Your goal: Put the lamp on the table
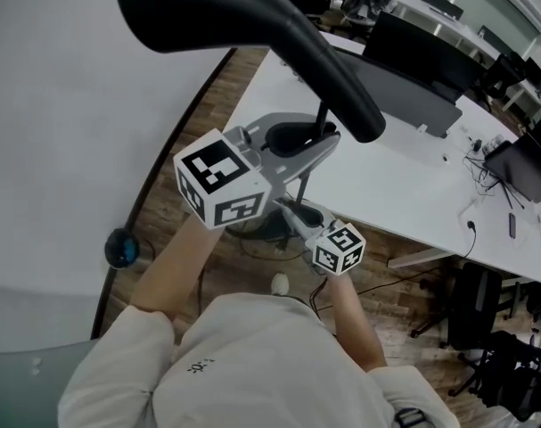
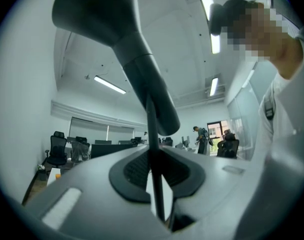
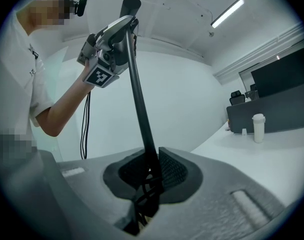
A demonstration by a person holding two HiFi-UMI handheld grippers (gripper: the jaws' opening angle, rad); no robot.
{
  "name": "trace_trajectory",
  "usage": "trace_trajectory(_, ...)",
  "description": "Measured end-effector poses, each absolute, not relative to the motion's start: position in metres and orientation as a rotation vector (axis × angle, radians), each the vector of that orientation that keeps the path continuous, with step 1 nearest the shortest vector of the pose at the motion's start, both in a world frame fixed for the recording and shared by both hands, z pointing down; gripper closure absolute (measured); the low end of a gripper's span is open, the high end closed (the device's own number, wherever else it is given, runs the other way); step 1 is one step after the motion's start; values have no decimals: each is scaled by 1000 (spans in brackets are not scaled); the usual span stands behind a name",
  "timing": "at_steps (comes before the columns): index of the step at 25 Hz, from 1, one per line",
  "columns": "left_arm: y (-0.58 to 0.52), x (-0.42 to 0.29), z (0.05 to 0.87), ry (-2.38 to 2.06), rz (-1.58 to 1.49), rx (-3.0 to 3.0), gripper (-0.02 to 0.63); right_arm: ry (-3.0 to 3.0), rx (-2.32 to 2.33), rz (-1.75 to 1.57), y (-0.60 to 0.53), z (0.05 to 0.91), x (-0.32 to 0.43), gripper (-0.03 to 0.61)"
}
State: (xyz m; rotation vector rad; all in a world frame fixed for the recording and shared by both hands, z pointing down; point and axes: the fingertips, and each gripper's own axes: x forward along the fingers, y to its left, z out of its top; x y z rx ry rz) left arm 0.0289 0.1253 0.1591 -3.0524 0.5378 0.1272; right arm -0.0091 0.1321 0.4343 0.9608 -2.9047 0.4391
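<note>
Right gripper view: the right gripper (image 3: 149,179) and left gripper (image 3: 127,28) both pinch the lamp (image 3: 140,104) by its thin stem, below its head. It seems stiff, top-heavy and probably slippery.

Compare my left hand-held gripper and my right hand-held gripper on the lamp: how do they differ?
The left hand-held gripper clamps the lamp high on its stem, just under the head. The right hand-held gripper clamps the stem lower down. In the head view, the left hand-held gripper looks nearer and larger, while the right hand-held gripper looks lower and smaller, close to the person's body. Both are shut on the thin black stem.
</note>
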Motion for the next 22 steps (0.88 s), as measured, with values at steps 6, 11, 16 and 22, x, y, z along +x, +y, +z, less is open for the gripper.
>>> trace_trajectory(6,95,49,161,579,111,-3042,581,-2919,913,438,103,435,10,529)
trace_trajectory(11,73,67,166,609,120,-3052,581,-2921,880,438,85,440,31,529)
trace_trajectory(16,58,84,168,630,125,-3058,581,-2921,860,444,72,443,48,529)
trace_trajectory(22,46,94,173,652,129,-3053,581,-2922,853,437,59,448,61,530)
